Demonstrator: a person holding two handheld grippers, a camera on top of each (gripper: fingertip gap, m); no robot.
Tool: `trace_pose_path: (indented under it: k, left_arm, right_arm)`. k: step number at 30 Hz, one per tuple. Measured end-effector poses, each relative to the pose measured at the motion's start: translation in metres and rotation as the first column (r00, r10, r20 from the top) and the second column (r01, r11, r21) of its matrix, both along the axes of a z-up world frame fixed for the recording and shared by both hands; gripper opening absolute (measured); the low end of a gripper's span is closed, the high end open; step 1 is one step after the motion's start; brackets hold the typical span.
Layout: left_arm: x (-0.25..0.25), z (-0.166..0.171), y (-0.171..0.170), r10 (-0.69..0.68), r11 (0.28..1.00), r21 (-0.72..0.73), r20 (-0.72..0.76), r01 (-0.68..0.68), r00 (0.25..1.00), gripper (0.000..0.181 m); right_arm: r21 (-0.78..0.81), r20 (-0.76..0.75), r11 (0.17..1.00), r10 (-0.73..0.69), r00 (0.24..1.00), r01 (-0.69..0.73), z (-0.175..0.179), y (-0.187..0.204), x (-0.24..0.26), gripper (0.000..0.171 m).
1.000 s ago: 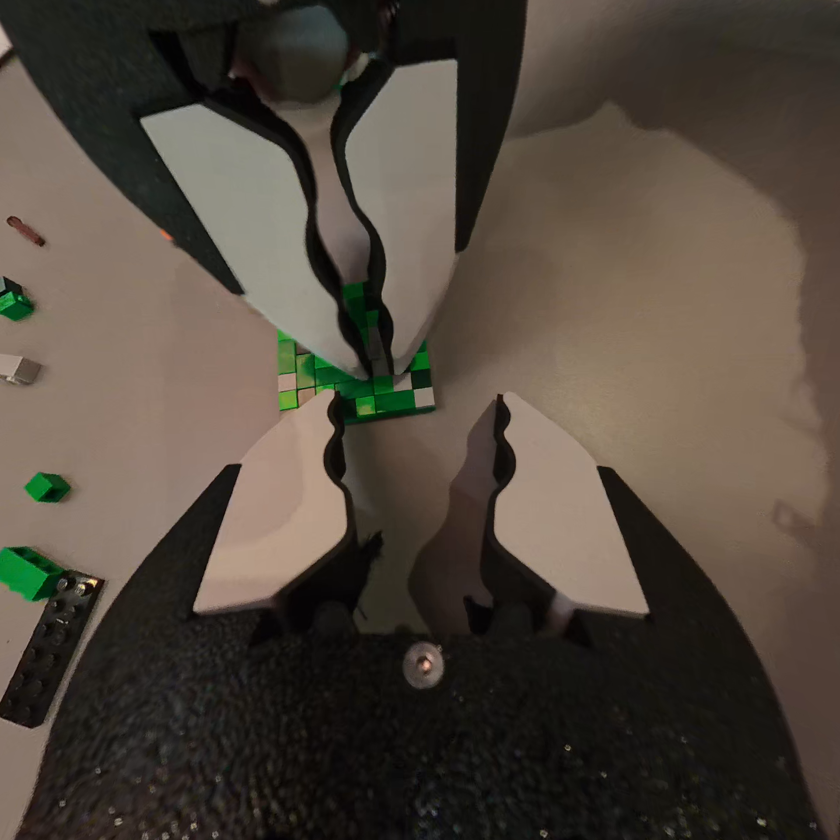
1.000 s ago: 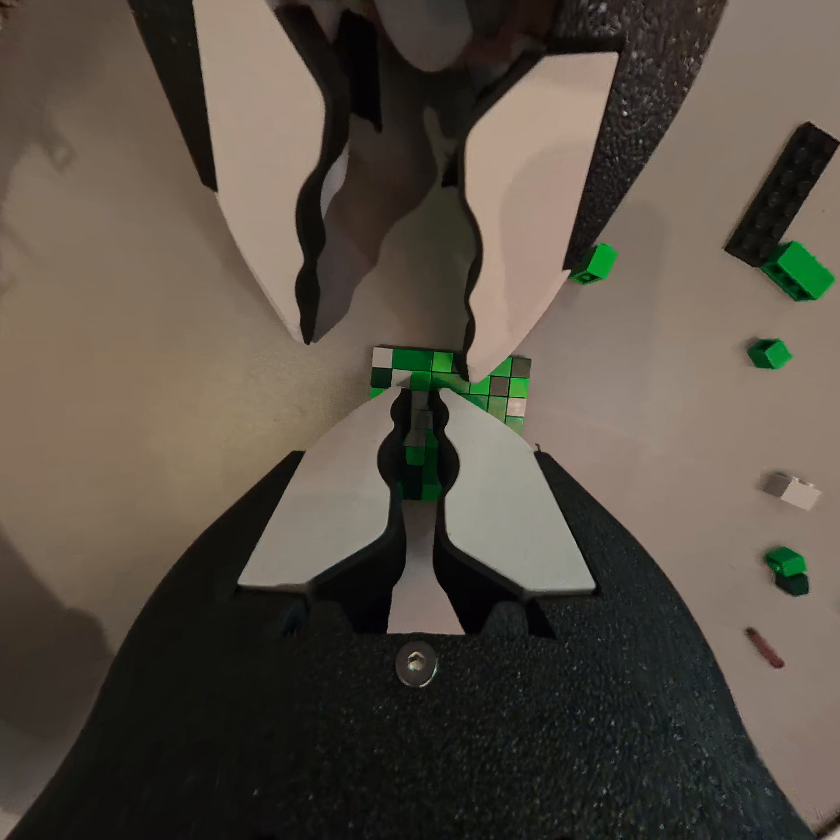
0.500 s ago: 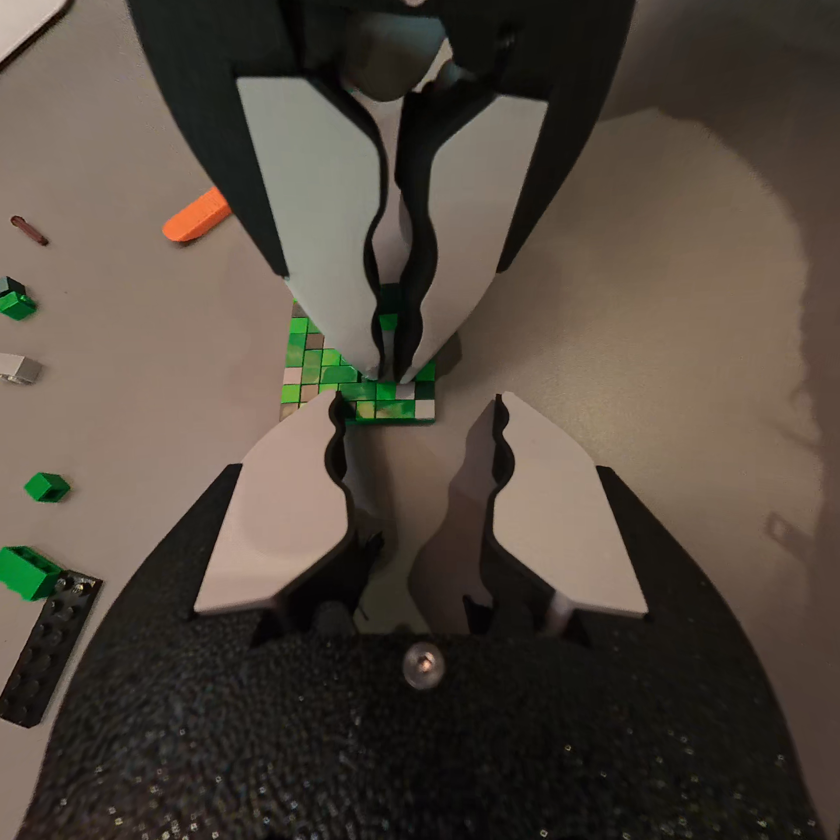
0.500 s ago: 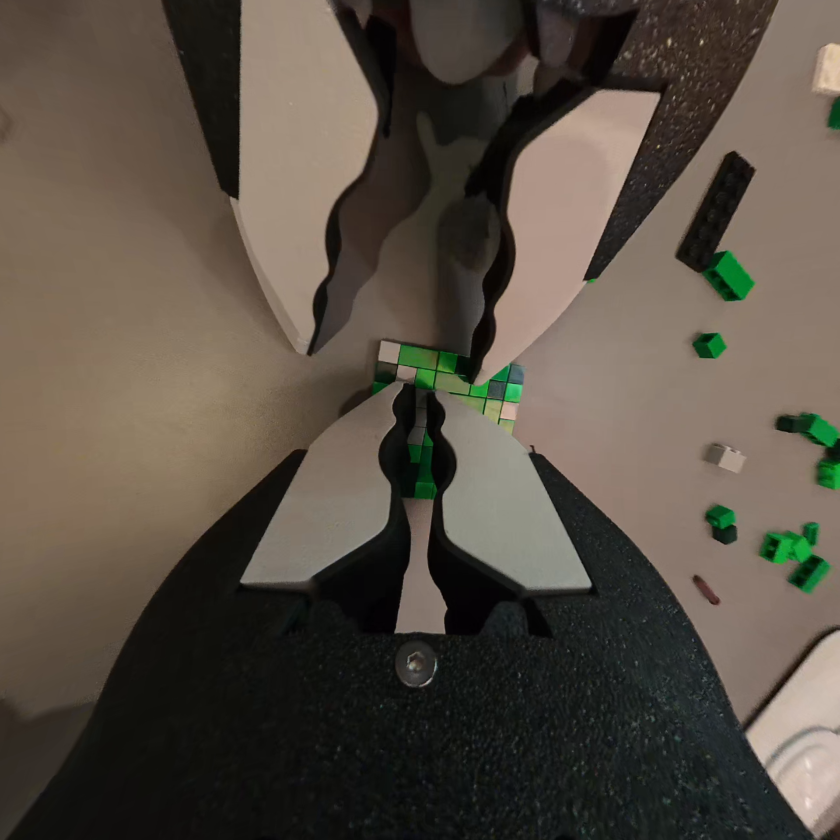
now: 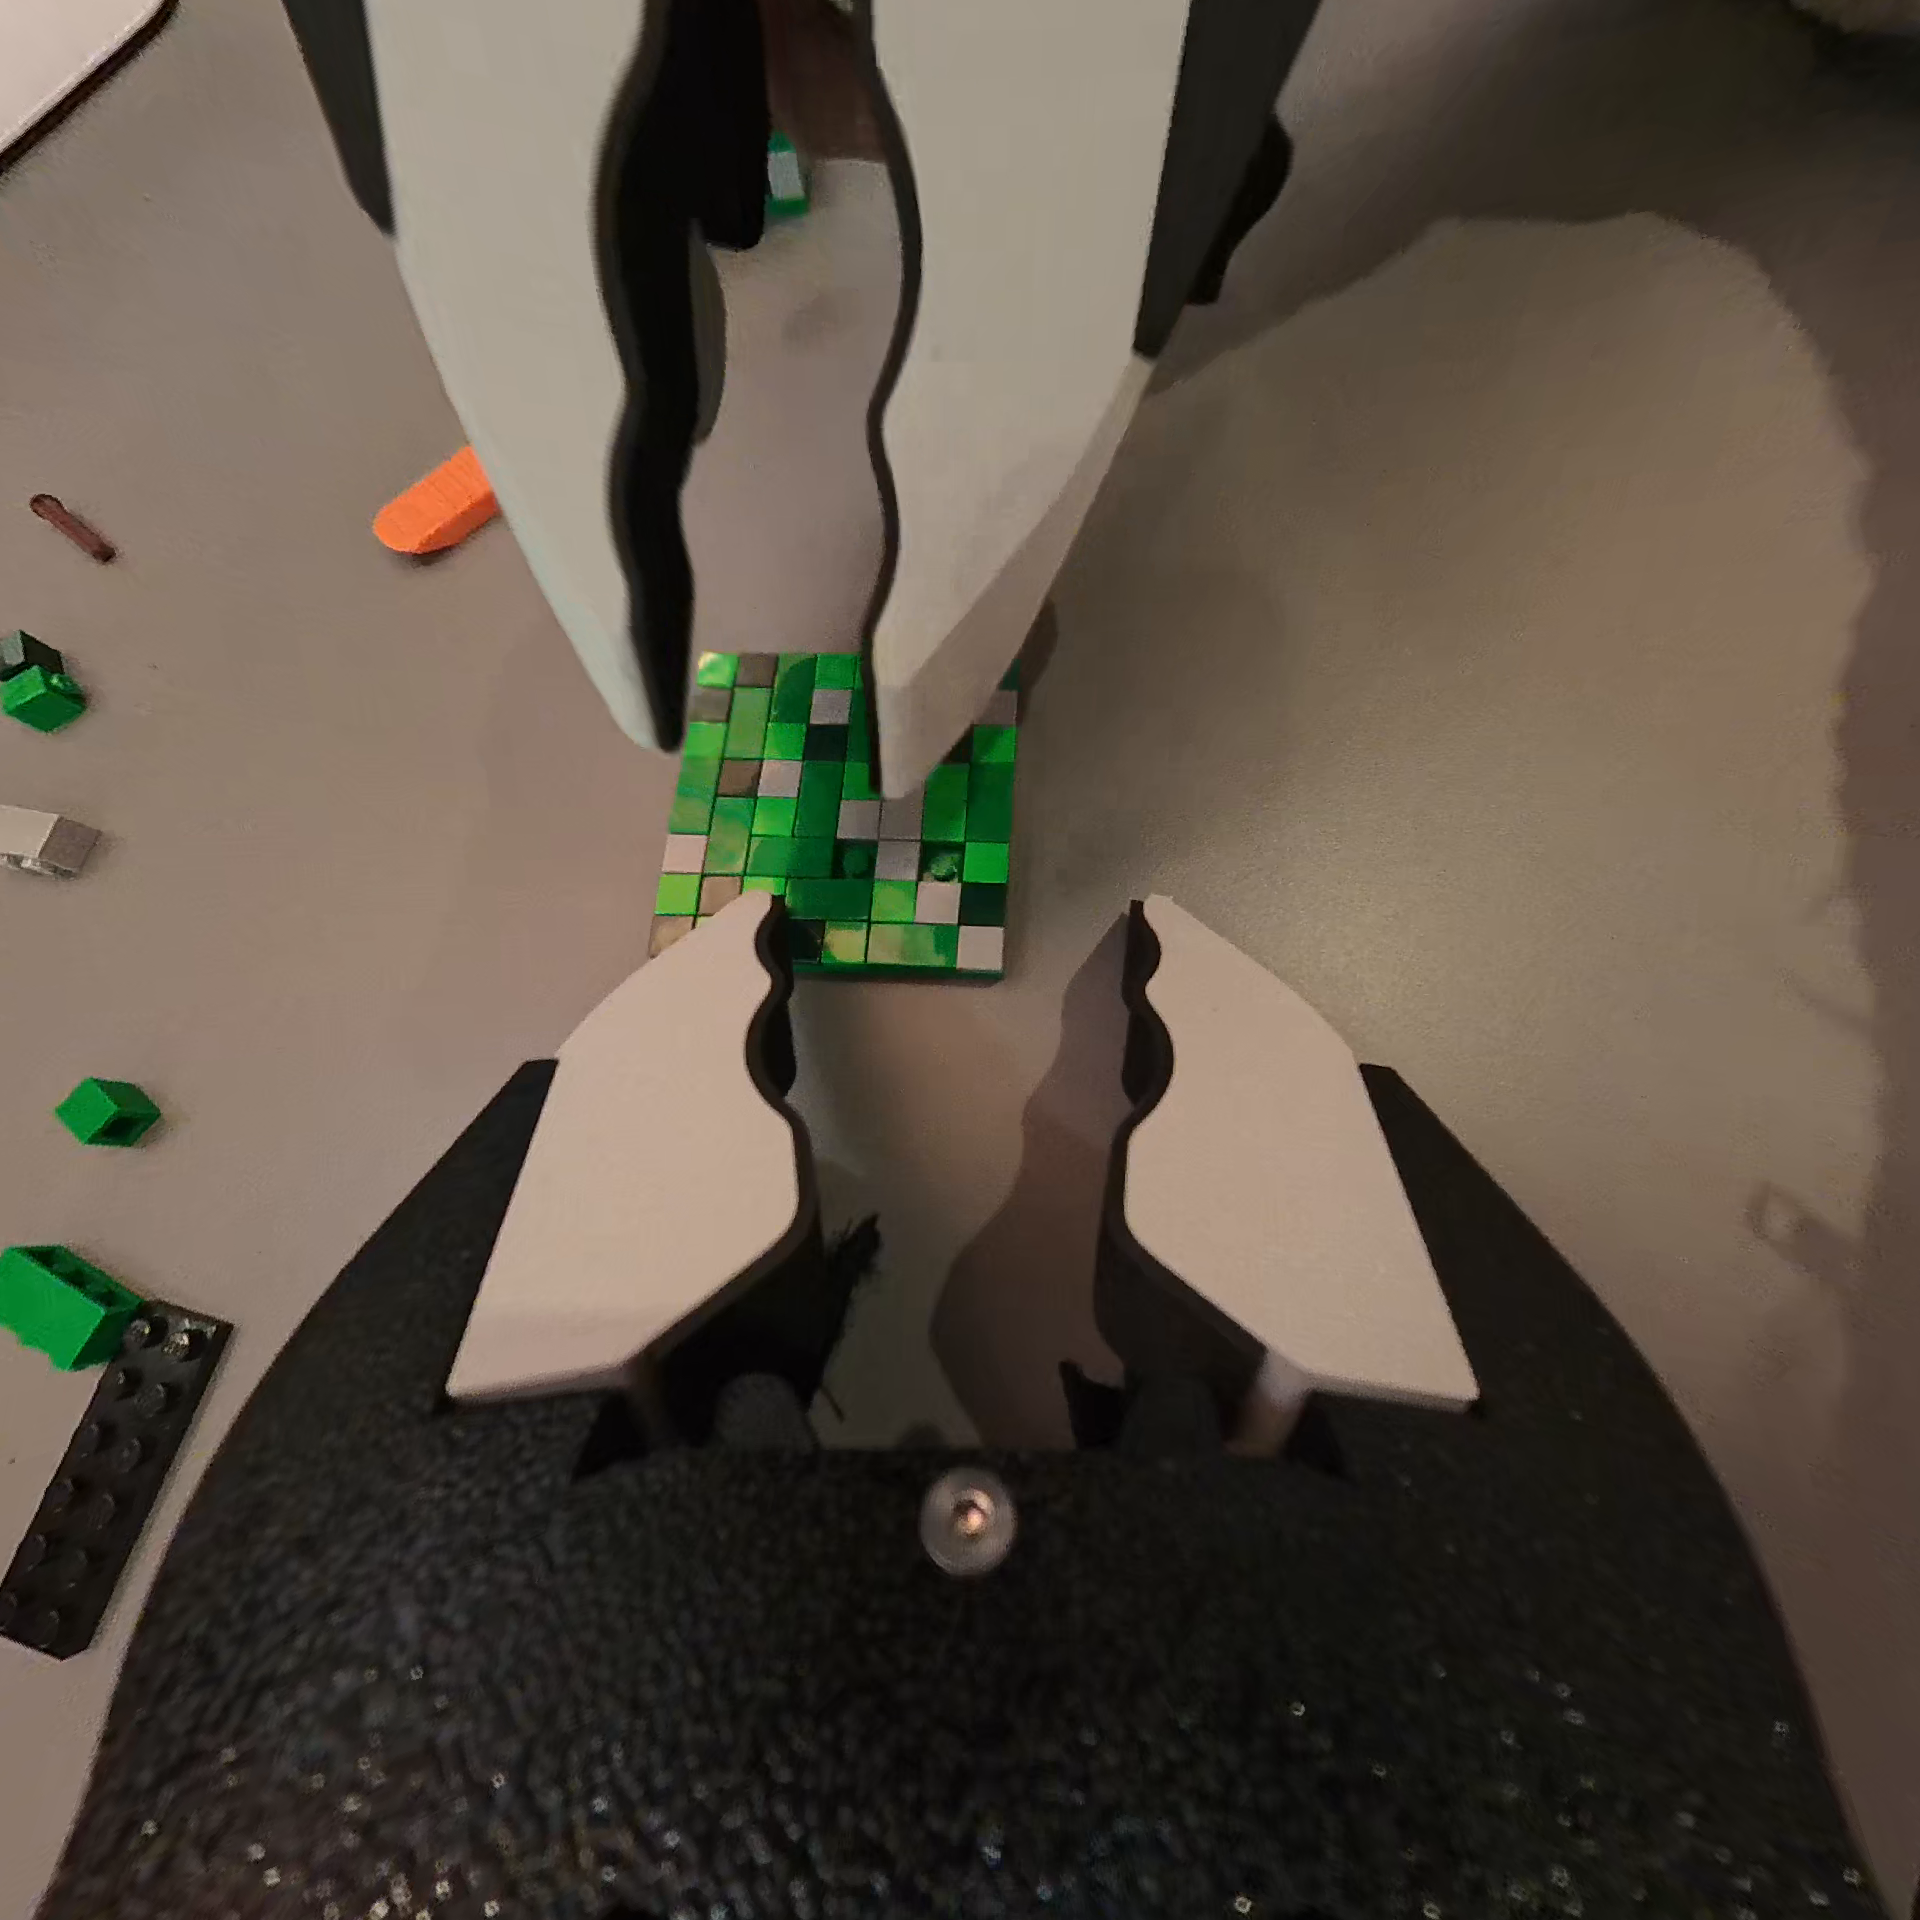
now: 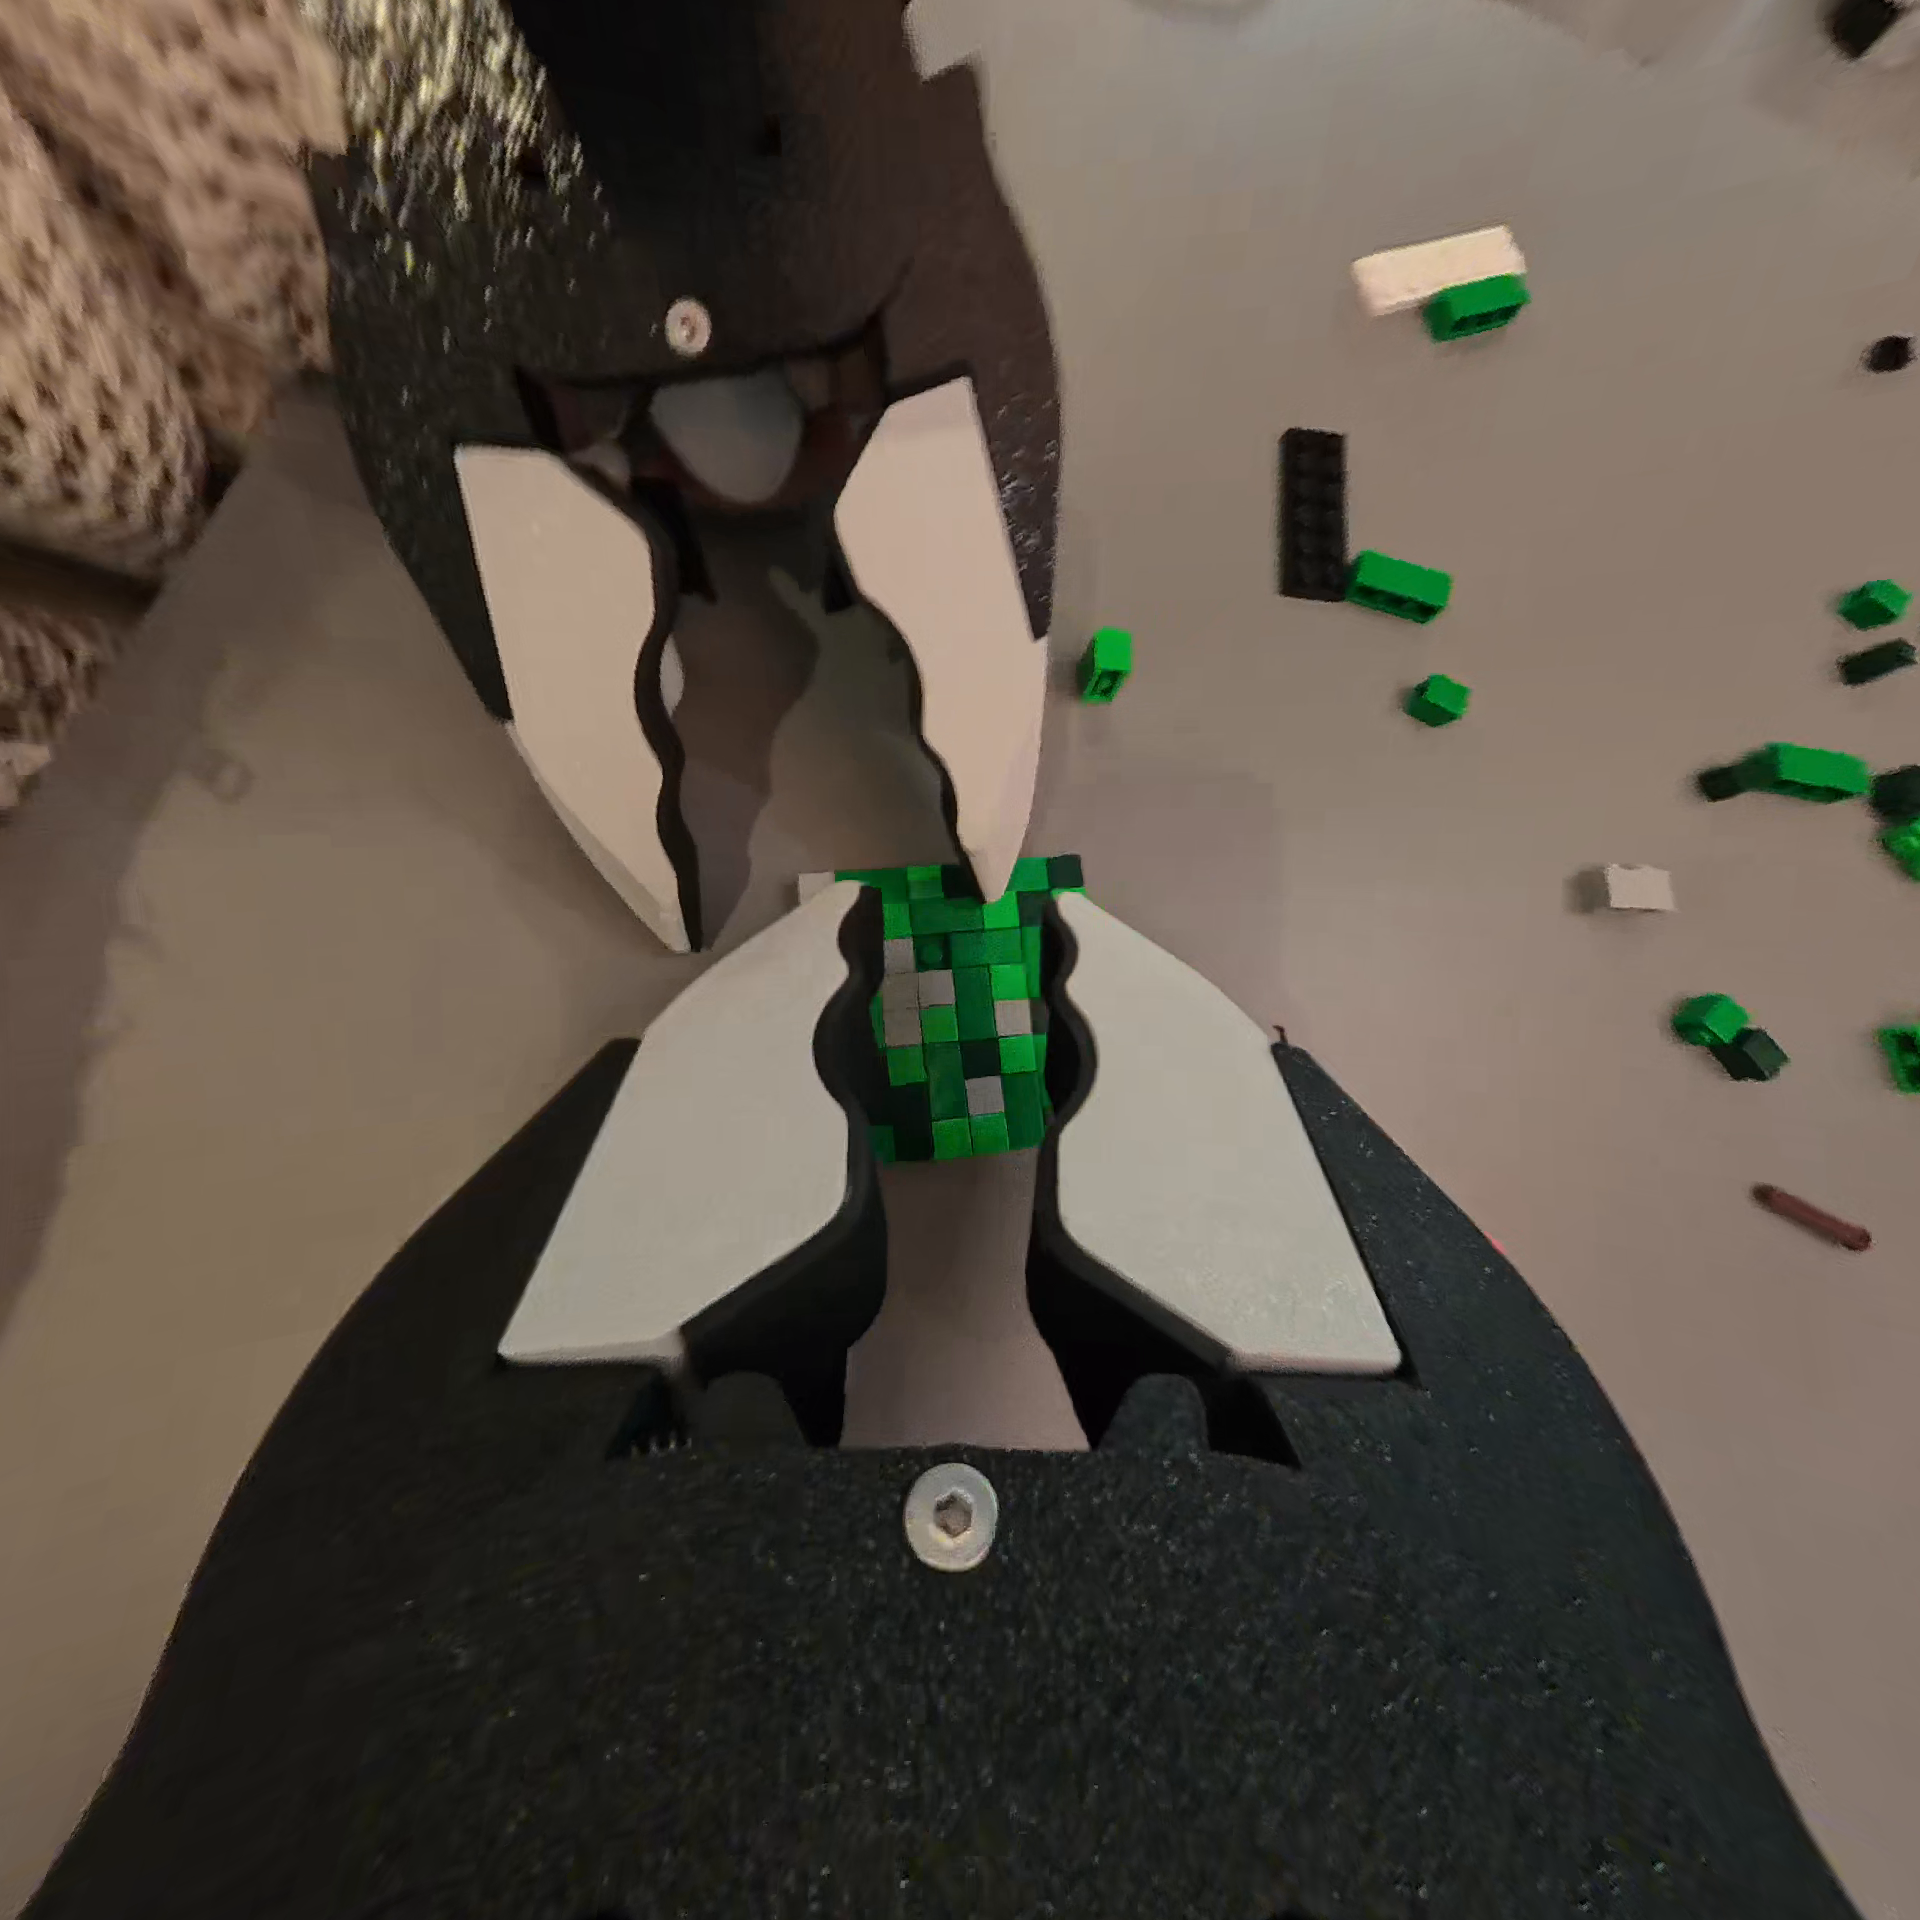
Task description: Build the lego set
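A square plate tiled in green, dark green and grey (image 5: pixel 831 831) lies flat on the grey table; it also shows in the right wrist view (image 6: pixel 956 1039). My left gripper (image 5: pixel 951 914) is open and empty at the plate's near edge, with one fingertip (image 5: pixel 753 920) over its near left corner. My right gripper (image 6: pixel 956 904) is open and empty above the plate, which shows through the gap between its fingers. In the left wrist view the right gripper (image 5: pixel 774 758) comes down from the top, one tip at the plate's left edge, the other over its middle.
Loose pieces lie beside the plate: a black studded plate (image 5: pixel 104 1475), green bricks (image 5: pixel 57 1304), a grey brick (image 5: pixel 47 840), a brown stick (image 5: pixel 73 528) and an orange piece (image 5: pixel 436 514). A white brick (image 6: pixel 1439 268) and a knitted fabric (image 6: pixel 125 260) lie farther off. There is about 4 cm between the tips of the two grippers. The orange piece (image 5: pixel 436 514) is about 12 cm from both grippers' fingertips.
My right gripper has opened from shut and pulled up and back from the plate. My left gripper has stayed open at the plate's edge. The plate has not visibly moved.
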State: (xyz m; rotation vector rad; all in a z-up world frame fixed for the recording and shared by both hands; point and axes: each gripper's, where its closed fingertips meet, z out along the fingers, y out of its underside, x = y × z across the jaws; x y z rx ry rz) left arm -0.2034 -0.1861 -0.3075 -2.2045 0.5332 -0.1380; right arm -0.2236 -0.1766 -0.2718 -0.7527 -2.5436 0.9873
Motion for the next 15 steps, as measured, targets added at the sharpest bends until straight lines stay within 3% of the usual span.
trace_pose_path:
  k: [3, 7, 11, 15]
  left_arm:
    - [0.000, 0.000, 0.000, 0.002, 1.000, 0.000, 0.000, -0.002, 1.000, 0.061]
    - [0.001, 0.000, -0.003, -0.039, 0.999, -0.004, 0.004, 0.039, 0.999, 0.069]
    - [-0.017, 0.007, 0.001, 0.034, 0.999, 0.015, -0.006, -0.034, 0.999, 0.092]
    - [-0.021, -0.002, 0.007, -0.004, 0.998, -0.061, -0.028, 0.003, 1.000, 0.099]
  right_arm:
    - [-0.053, -0.018, 0.996, -0.066, 0.998, 0.065, 0.001, 0.005, 0.001, 0.031]
    - [-0.038, 0.050, 0.999, -0.027, 0.998, 0.029, -0.012, 0.006, 0.017, 0.036]
    - [-0.062, 0.068, 0.998, 0.015, 0.998, -0.011, -0.015, 0.003, 0.023, 0.036]
    - [-0.062, 0.087, 0.997, 0.050, 0.995, -0.045, -0.021, 0.002, 0.023, 0.045]
